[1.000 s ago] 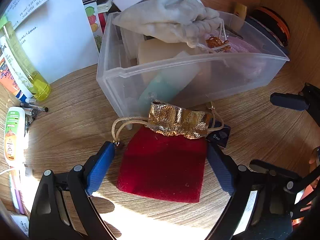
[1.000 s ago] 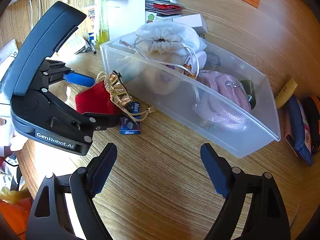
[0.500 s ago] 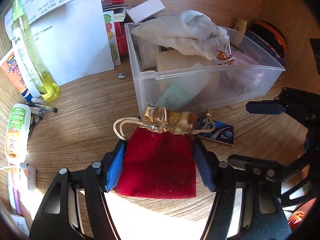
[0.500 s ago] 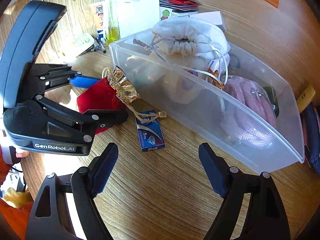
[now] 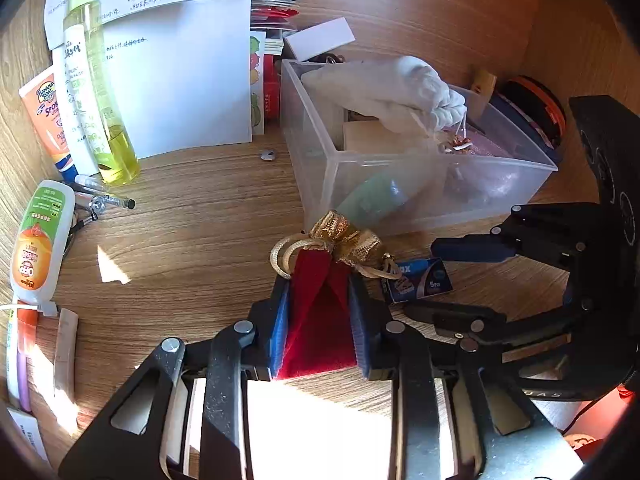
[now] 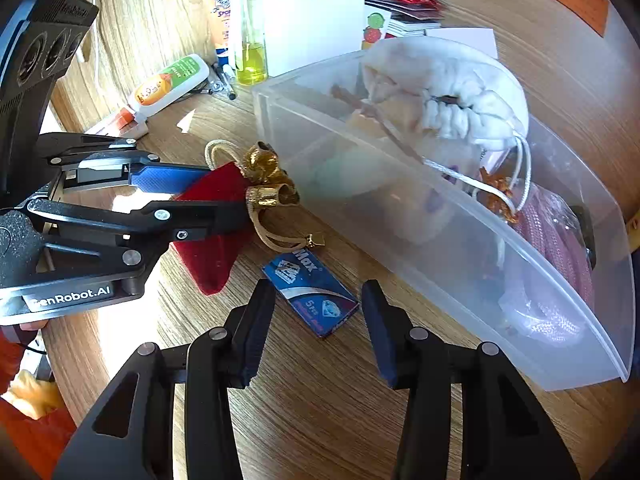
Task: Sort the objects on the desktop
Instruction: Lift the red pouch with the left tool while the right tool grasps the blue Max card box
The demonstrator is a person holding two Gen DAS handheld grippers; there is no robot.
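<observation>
Pouch (image 5: 320, 320) before the bin (image 5: 400, 184), small box (image 5: 420, 282) right of it, bottles (image 5: 96, 92) far left

Home desk (image 5: 192, 240) — papers (image 5: 180, 80), toiletries (image 5: 96, 92)

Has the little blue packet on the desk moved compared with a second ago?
Cannot tell. The blue packet lies beside the clear bin as before; the cameras shifted, and earlier the pouch partly hid it.

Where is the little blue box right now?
The little blue box lies flat on the wooden desk, just ahead of the right gripper, between the red pouch and the clear bin.
</observation>
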